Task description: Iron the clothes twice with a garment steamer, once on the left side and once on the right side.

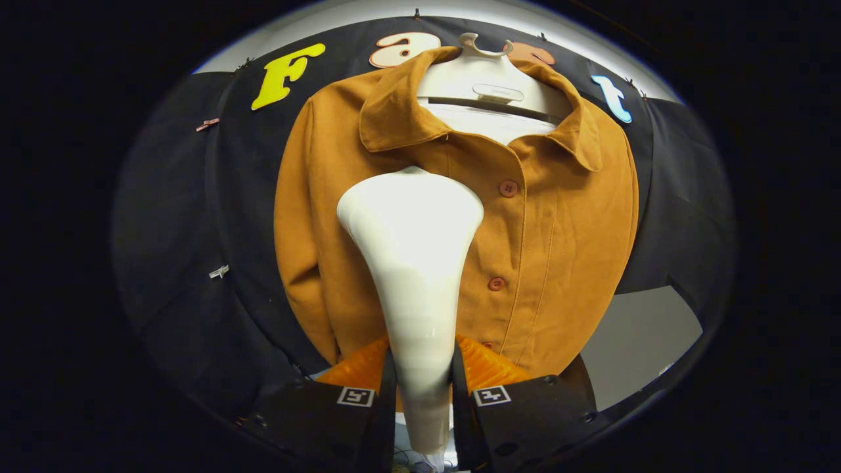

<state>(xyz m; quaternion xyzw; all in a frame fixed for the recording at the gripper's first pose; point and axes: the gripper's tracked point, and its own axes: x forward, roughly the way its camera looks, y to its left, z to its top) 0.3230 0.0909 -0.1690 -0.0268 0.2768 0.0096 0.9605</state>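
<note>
Okay, gripper view: hand-held gripper [420, 387] is closed down on the neck of the garment steamer [412, 263], a finger pressing on each side of the white handle, no gap showing. The steamer's wide head flares out beyond the fingers and sits against, or just in front of, the shirt [565, 236]; contact can't be confirmed. It covers the panel on the collar's left side, beside the button placket. The shirt is a brown button-up hanging on a white hanger [489, 85] against the booth's black wall. Three buttons [508, 188] run down the placket, to the right of the steamer head.

Handling, judged: steamer body looks like smooth glossy hard plastic, rigid, probably slippery, top-heavy with the wide head out front, so the low neck grip is right but needs firm squeeze to stop it twisting. Shirt fabric looks soft, suede-like and limp, hangs free, will swing or bunch if pushed hard; light strokes along the panel, clear of buttons and collar.
</note>
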